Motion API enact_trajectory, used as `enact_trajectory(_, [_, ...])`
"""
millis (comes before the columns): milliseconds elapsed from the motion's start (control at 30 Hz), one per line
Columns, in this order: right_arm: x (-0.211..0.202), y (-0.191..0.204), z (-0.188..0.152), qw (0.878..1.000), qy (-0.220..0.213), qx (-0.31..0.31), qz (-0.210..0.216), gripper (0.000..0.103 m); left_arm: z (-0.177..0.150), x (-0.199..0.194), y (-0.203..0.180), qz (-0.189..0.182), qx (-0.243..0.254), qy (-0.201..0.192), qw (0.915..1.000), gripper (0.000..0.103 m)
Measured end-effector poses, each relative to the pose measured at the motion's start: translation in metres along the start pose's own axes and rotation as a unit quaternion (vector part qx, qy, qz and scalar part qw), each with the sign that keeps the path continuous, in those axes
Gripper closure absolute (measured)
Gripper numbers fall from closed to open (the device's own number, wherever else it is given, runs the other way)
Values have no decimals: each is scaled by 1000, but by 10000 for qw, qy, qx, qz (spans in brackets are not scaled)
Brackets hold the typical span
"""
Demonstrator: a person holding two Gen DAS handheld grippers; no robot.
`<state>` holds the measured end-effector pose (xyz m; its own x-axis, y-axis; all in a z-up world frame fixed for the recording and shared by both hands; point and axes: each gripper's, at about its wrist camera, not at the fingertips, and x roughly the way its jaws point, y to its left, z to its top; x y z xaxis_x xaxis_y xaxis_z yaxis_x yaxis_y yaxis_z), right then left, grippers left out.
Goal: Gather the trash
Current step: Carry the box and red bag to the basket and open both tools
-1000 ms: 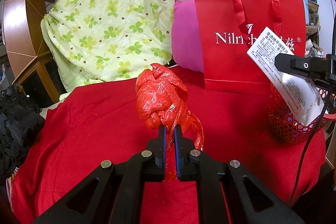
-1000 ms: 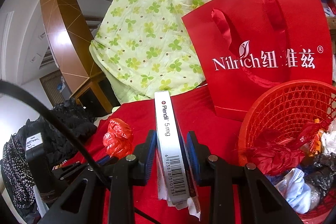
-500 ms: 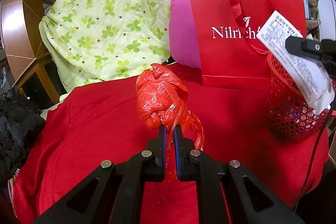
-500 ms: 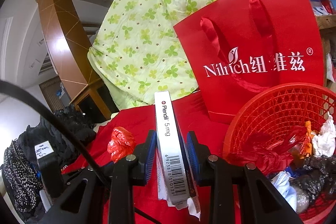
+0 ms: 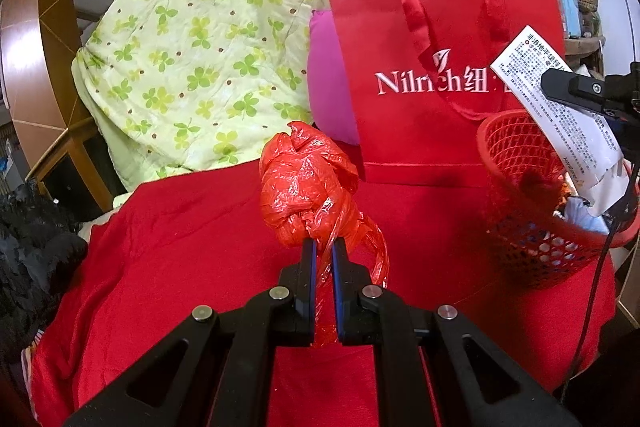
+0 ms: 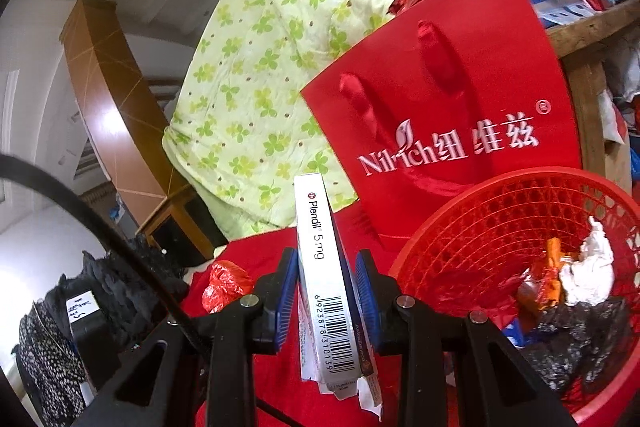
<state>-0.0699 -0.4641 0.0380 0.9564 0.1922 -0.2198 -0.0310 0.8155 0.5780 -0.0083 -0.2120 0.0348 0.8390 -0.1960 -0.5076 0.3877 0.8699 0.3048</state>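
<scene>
My left gripper [image 5: 323,247] is shut on a crumpled red plastic bag [image 5: 306,187], held above the red cloth [image 5: 180,227]. The bag also shows in the right wrist view [image 6: 224,285]. My right gripper [image 6: 327,267] is shut on a white medicine box [image 6: 324,291] marked "Plendil 5 mg", held upright just left of the red mesh basket [image 6: 480,227]. In the left wrist view the box [image 5: 556,103] hangs over the basket [image 5: 520,163] at the right. The basket holds several pieces of trash, among them white paper [image 6: 592,267] and black plastic [image 6: 580,331].
A red Nilrich paper bag [image 5: 440,87] stands behind the basket, with a pink cushion [image 5: 328,91] beside it. A green clover quilt [image 5: 208,47] is piled at the back. Black clothing [image 5: 28,247] lies at the left edge. A wooden cabinet [image 6: 104,107] stands further left.
The right gripper has carried the medicine box closer to and over the basket. The left gripper has stayed shut on the red bag and shifted slightly toward the basket.
</scene>
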Motion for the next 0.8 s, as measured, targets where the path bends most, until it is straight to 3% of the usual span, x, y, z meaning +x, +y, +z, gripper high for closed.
enact_trajectory(800, [-55,-62,24,9956,-647,670,-109,71,34,-30,-77,-250,721,-333,9965,95])
